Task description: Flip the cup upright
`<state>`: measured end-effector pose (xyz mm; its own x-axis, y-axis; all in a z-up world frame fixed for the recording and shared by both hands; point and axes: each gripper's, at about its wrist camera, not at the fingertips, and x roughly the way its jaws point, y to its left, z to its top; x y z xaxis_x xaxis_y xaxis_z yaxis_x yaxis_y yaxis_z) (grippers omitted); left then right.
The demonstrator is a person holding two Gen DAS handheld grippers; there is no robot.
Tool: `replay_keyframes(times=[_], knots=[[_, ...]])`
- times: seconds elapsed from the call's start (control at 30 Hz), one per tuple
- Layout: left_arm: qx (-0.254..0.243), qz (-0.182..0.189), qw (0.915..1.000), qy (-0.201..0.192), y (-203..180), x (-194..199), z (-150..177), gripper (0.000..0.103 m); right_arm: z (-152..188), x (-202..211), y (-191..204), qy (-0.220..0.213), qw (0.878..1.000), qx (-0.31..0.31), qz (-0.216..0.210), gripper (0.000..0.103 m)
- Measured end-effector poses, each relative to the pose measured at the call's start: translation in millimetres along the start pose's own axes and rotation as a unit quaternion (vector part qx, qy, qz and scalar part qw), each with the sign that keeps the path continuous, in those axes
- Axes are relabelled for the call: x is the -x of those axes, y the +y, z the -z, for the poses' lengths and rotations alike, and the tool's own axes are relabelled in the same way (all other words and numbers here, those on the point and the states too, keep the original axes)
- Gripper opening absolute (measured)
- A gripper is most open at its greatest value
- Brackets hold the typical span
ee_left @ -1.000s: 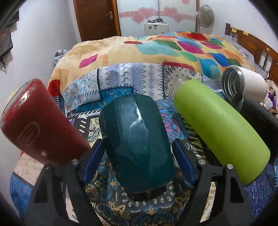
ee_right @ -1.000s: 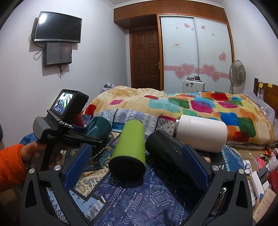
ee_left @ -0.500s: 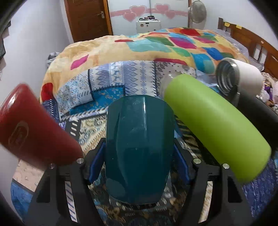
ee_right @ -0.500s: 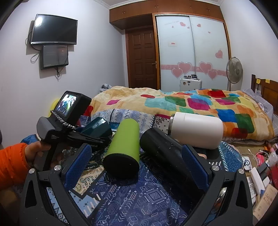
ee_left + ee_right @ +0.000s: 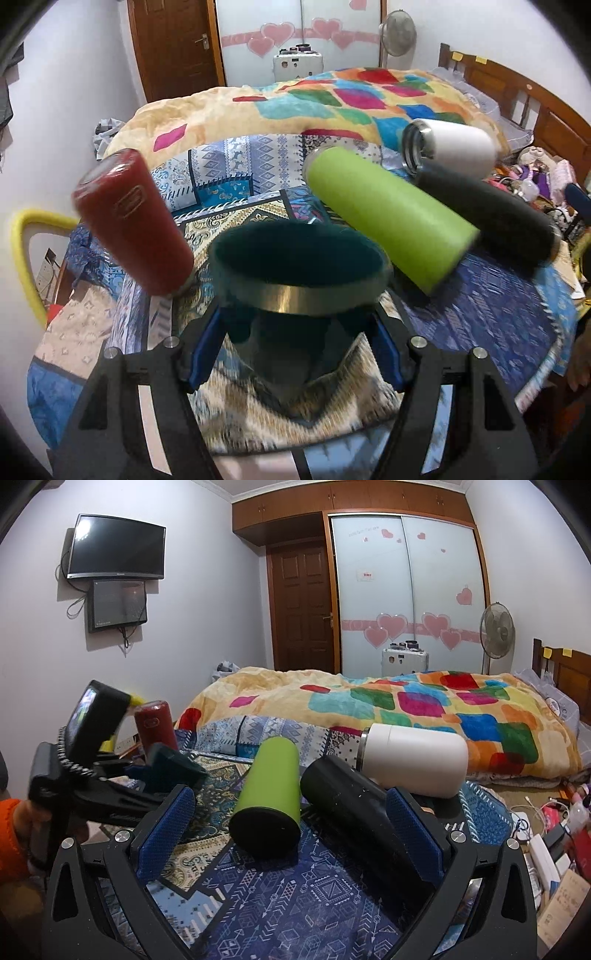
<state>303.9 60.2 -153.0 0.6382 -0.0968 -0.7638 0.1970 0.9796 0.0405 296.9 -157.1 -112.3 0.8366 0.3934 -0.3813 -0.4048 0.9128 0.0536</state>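
My left gripper (image 5: 295,354) is shut on a dark teal cup (image 5: 299,273); its blue pads press both sides of the cup. The cup's open steel-rimmed mouth faces up toward the camera and it is lifted off the patterned cloth (image 5: 498,332). From the right wrist view the teal cup (image 5: 173,771) sits in the left gripper at the left. My right gripper (image 5: 291,830) is open and empty, low over the cloth, its blue pads either side of a lying green cup (image 5: 269,794) and a lying black cup (image 5: 347,801).
A red cup (image 5: 133,221) lies left of the teal cup. The green cup (image 5: 388,218), black cup (image 5: 484,218) and white cup (image 5: 450,151) lie to the right. A bed with a colourful blanket (image 5: 406,705) stands behind. Cables and clutter (image 5: 546,834) lie at the right.
The left gripper closed on the lying teal cup, lifted it and turned it so its mouth now faces up. The right gripper stayed open and nearly still.
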Motion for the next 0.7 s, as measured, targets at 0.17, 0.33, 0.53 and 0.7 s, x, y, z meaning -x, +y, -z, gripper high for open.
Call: replay_keyframes(times=[0.17,0.33,0.53,0.7], knots=[[-0.010,0.000,0.9998,-0.016,-12,37,18,0.071,-5,15,1,-0.006,1.000,-0.001,0.002,0.103],[-0.028,0.001,0.9992,-0.027,-29,68,35,0.071,-7,29,2,-0.014,1.000,-0.002,0.004,0.103],[-0.041,0.024,0.9983,-0.033,-54,92,53,0.071,-7,46,5,-0.020,1.000,-0.003,0.005,0.103],[-0.050,0.041,0.9977,-0.021,-75,87,64,0.071,-1,56,4,-0.018,1.000,-0.003,0.007,0.103]])
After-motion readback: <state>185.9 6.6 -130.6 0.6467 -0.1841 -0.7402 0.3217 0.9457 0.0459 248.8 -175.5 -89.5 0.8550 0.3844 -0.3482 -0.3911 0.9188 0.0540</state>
